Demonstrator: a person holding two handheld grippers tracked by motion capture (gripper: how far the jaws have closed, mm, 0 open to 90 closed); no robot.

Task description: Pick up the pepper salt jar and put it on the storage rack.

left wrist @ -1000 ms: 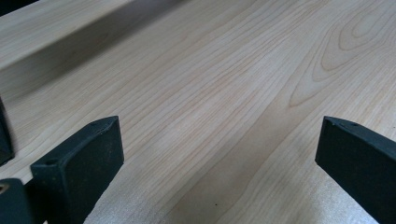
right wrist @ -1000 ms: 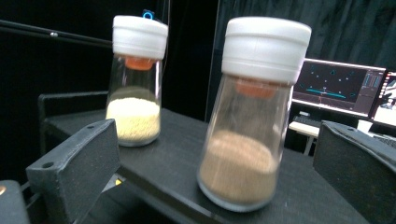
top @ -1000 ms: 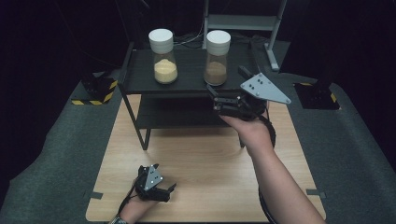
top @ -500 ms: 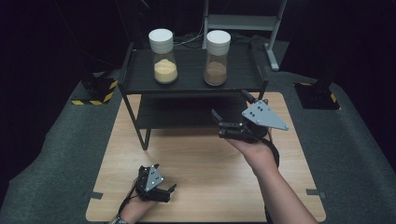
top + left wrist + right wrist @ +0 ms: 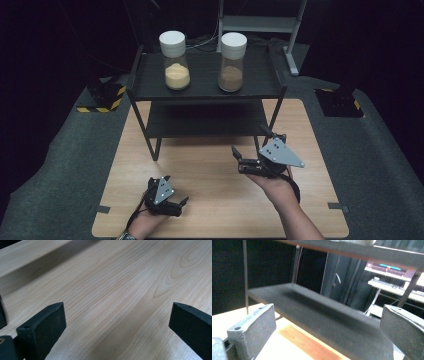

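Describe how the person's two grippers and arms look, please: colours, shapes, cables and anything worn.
Both grippers are black, each with a grey three-cornered plate on top bearing small dark holes. The left gripper has a black cable and flat, blocky black jaws with a small hole near each tip. The right gripper has greyer, rough-looking pads. The forearms are bare, with no sleeves; the left wrist wears a dark band.

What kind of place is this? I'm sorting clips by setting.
Probably a lab or recording studio: black curtained surroundings, a wooden table on grey matting, a black shelf rack with two jars, and hazard-striped stand bases.
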